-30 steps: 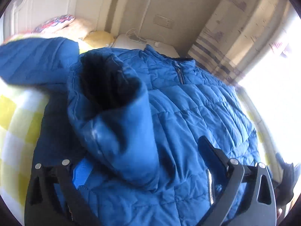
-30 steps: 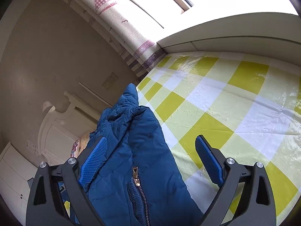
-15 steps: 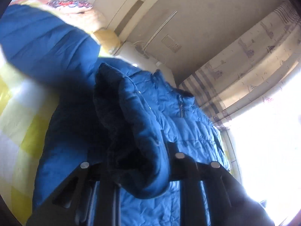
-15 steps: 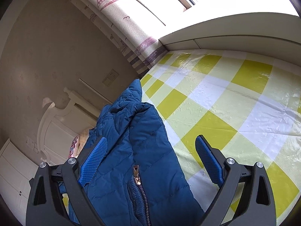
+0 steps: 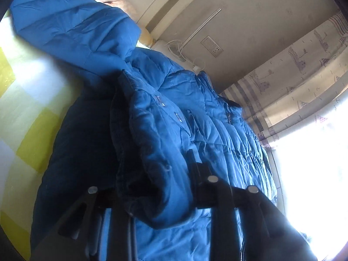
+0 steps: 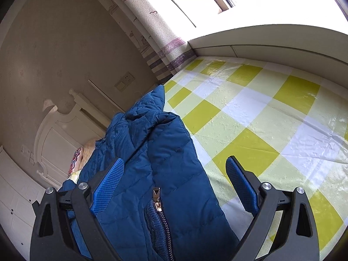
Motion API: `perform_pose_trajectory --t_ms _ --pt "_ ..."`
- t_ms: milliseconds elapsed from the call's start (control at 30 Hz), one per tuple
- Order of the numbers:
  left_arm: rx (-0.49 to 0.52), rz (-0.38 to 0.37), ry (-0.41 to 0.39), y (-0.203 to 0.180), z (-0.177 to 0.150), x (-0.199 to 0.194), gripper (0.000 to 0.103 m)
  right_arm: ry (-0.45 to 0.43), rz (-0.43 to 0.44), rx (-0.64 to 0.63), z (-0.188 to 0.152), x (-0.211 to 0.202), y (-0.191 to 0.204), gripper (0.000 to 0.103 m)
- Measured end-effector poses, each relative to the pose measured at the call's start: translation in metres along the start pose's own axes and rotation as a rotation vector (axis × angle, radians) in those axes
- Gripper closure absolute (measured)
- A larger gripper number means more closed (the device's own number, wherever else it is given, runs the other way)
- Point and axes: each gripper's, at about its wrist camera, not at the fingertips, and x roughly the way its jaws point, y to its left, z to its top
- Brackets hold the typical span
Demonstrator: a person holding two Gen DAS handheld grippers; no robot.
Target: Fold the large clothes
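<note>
Jacket [image 5: 195, 117], blue and quilted, lies on the checked bedspread [image 5: 26, 108], its collar toward the headboard [image 5: 174, 4] and curtain [image 5: 304, 69]. One sleeve [image 5: 71, 28] sprawls out to the left, over the bedspread.

My left gripper [image 5: 156, 187] is clenched on a thick fold of the jacket's side edge; the cloth bulges out between my two fingers, dark lining showing on its left. I judge this to be the first lengthwise fold: I have the side panel pinched and raised, ready to carry it across the front.

My right gripper [image 6: 174, 187] stands spread wide and holds nothing. Its fingers straddle the zipper [image 6: 157, 198] end of the jacket, the left pad [image 6: 108, 187] lying against the quilting, the right pad [image 6: 239, 184] over bare bedspread beside the hem.

Next, I think, my left should draw its fold over toward the zipper line and lay it flat, while my right pins or grips the hem so the slippery shell does not slide. The loose sleeve needs tucking in afterwards.
</note>
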Motion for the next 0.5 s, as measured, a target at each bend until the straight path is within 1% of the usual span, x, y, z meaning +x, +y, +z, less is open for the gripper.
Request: perform_pose_trajectory --t_ms 33,100,200,267,300,333,400,467,500 --pt "0.017 0.005 0.006 0.000 -0.001 0.002 0.072 0.008 -0.029 -0.025 0.000 0.001 0.005 0.011" --pt "0.019 0.002 0.011 0.000 -0.002 0.008 0.071 0.050 -0.068 -0.135 0.001 0.008 0.026 0.011" --pt "0.024 0.000 0.003 0.002 -0.003 0.011 0.070 0.054 -0.148 -0.386 0.002 0.019 0.073 0.011" --pt "0.025 -0.002 -0.005 -0.002 -0.004 0.017 0.067 0.076 -0.189 -0.528 0.006 0.037 0.104 0.011" --pt "0.025 -0.005 -0.008 -0.003 -0.003 0.018 0.066 0.098 -0.184 -0.566 0.010 0.049 0.116 0.011" --pt "0.027 -0.010 -0.010 -0.003 -0.003 0.018 0.063 0.119 -0.166 -0.587 0.015 0.062 0.126 0.011" --pt "0.046 -0.015 -0.018 -0.008 -0.004 0.017 0.055 0.164 -0.169 -0.619 0.021 0.093 0.144 0.011" --pt "0.075 -0.017 -0.030 -0.013 -0.006 0.015 0.045 0.248 -0.149 -0.634 0.023 0.128 0.156 0.011" --pt "0.086 -0.022 -0.032 -0.015 -0.006 0.013 0.043 0.282 -0.139 -0.644 0.022 0.143 0.160 0.011"
